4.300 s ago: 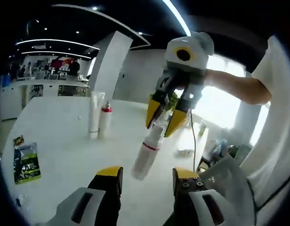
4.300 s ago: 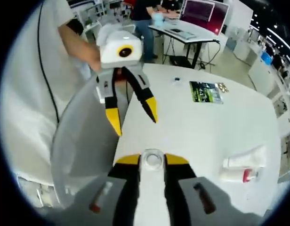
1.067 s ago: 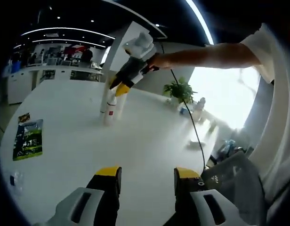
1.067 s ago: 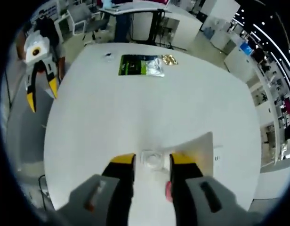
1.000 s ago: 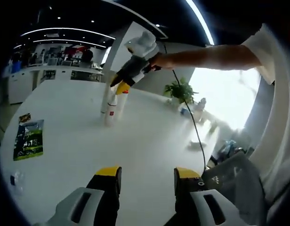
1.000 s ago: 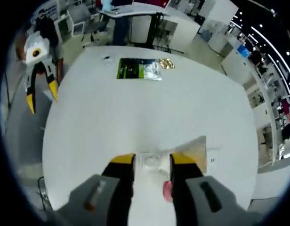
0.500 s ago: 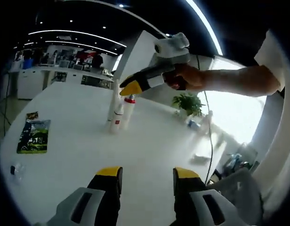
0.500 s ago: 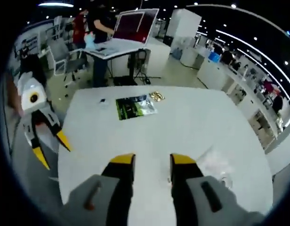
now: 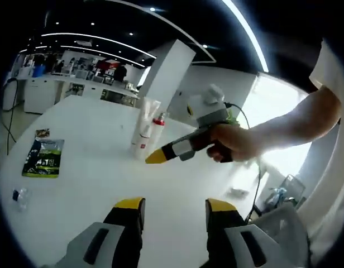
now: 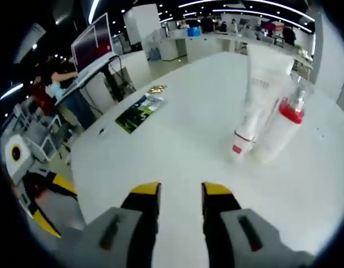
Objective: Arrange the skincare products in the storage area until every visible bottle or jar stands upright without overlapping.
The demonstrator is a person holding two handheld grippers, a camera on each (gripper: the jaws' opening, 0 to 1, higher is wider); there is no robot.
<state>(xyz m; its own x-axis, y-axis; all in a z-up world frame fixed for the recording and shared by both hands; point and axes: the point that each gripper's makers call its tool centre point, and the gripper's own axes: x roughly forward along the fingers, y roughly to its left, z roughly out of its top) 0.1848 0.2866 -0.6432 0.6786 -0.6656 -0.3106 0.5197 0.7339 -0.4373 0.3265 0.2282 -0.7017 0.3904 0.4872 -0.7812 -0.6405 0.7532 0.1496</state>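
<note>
Both grippers, left [image 9: 167, 207] and right [image 10: 181, 194], are hanging with jaws apart, holding nothing. The bottles [image 10: 278, 131] are standing far on the table [image 10: 177, 151], touching; a careless bump could topple them.

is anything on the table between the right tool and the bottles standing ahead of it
Nothing visible. In the right gripper view, bare white table lies between the empty, open right tool and the tall tube and red-collared bottle. The green packet lies off to the side.

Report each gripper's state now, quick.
Left gripper: open, holding nothing, above the white table.
Right gripper: open, holding nothing; the bottles stand ahead of it, untouched.
</note>
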